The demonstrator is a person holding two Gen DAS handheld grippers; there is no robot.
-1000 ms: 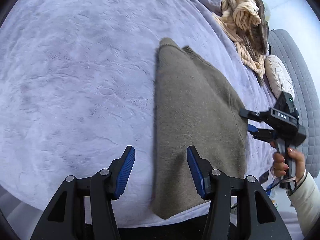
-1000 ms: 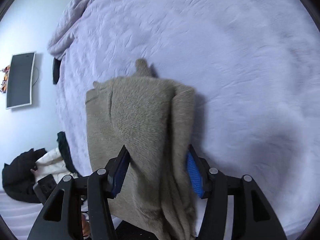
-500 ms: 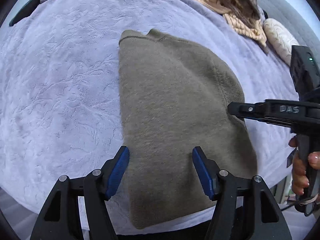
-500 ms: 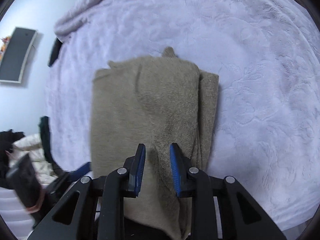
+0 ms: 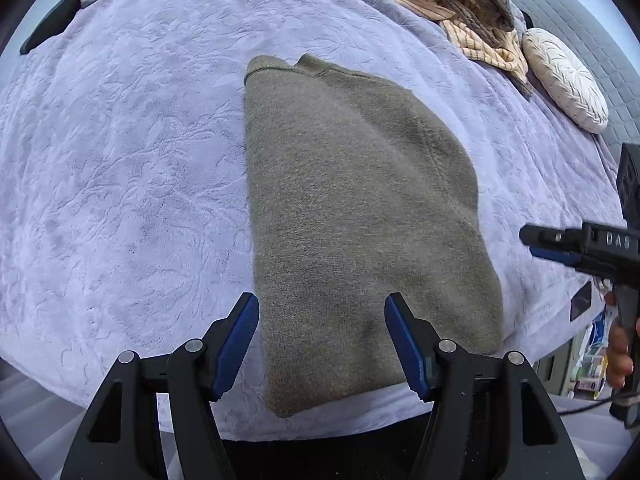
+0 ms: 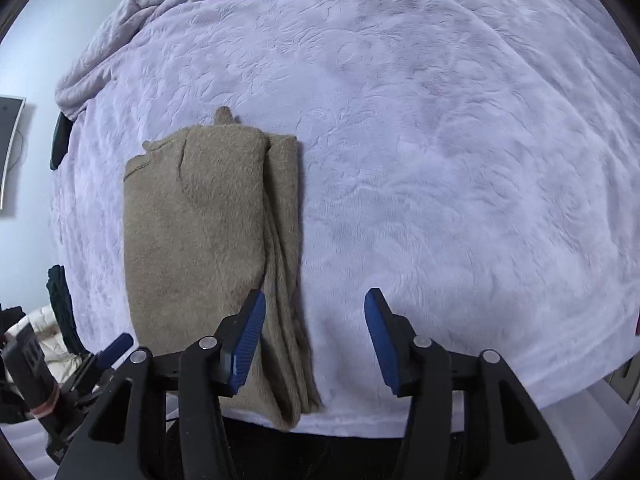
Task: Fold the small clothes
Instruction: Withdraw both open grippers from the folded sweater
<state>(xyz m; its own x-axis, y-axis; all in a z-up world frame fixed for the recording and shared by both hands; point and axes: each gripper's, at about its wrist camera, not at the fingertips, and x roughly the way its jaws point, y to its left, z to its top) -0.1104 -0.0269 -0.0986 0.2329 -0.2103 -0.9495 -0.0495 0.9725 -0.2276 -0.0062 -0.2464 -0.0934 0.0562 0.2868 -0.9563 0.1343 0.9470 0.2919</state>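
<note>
A grey-brown knitted garment [image 5: 356, 208] lies folded lengthwise on the lilac bedspread [image 5: 120, 184], its near end at the bed's front edge. My left gripper [image 5: 322, 344] is open and empty, hovering over the garment's near end. In the right wrist view the garment [image 6: 200, 240] lies left of centre with its folded layers along its right side. My right gripper [image 6: 316, 344] is open and empty, just right of that folded edge. The right gripper also shows at the right in the left wrist view [image 5: 556, 244].
A striped beige garment pile [image 5: 460, 4] and a round white cushion [image 5: 564, 80] lie at the far right of the bed. A grey quilted headboard [image 5: 592, 32] stands behind them. A monitor [image 6: 10, 144] hangs on the wall at left.
My right gripper had closed on the garment's folded edge, then opened and moved off to the right. My left gripper rose and shifted right over the garment's near end, staying open.
</note>
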